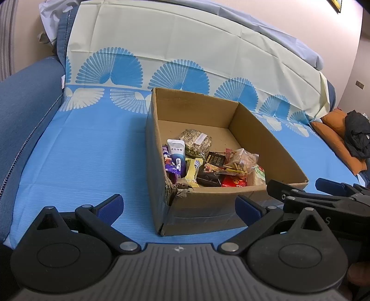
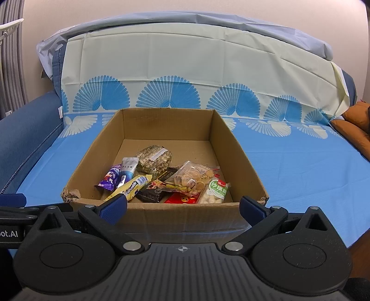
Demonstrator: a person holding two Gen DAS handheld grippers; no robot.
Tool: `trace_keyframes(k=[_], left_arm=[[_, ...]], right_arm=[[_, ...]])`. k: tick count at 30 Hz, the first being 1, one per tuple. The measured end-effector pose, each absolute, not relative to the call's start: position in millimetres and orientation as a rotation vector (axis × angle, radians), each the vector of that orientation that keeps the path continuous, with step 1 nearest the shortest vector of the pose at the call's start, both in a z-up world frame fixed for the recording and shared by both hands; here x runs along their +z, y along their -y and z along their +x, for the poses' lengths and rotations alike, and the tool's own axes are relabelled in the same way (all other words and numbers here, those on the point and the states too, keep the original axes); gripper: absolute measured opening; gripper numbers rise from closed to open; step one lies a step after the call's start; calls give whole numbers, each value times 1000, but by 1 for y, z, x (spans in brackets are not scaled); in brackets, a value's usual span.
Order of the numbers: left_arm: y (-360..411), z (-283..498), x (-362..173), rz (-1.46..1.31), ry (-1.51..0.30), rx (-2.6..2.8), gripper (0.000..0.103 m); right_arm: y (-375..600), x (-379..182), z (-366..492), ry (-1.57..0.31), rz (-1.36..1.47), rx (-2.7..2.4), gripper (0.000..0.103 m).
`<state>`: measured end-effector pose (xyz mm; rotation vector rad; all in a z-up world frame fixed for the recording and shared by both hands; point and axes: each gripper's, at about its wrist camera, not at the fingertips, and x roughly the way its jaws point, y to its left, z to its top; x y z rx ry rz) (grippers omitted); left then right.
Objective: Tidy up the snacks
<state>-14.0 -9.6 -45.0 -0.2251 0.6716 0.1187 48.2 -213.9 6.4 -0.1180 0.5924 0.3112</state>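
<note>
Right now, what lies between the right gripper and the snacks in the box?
In the right wrist view, only the near wall of the cardboard box stands between the open right gripper and the snacks.

a home living room: ahead of the fingers a blue fabric sofa [image 2: 30, 129] draped in a blue and cream fan-print sheet [image 2: 185, 76], an orange cushion [image 1: 335, 136] to the right, plain pale walls [image 2: 185, 18] behind.
</note>
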Motion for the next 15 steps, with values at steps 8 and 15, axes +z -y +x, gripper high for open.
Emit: trace_keyframes(k=[8,15], left_arm=[[8,-14,-47,-227,-672,111,103],[8,-15,-48,-227,-673,107,103]], right_arm=[[214,6,49,-594,-121,313,102],[214,5,49,-595,-127,316,102]])
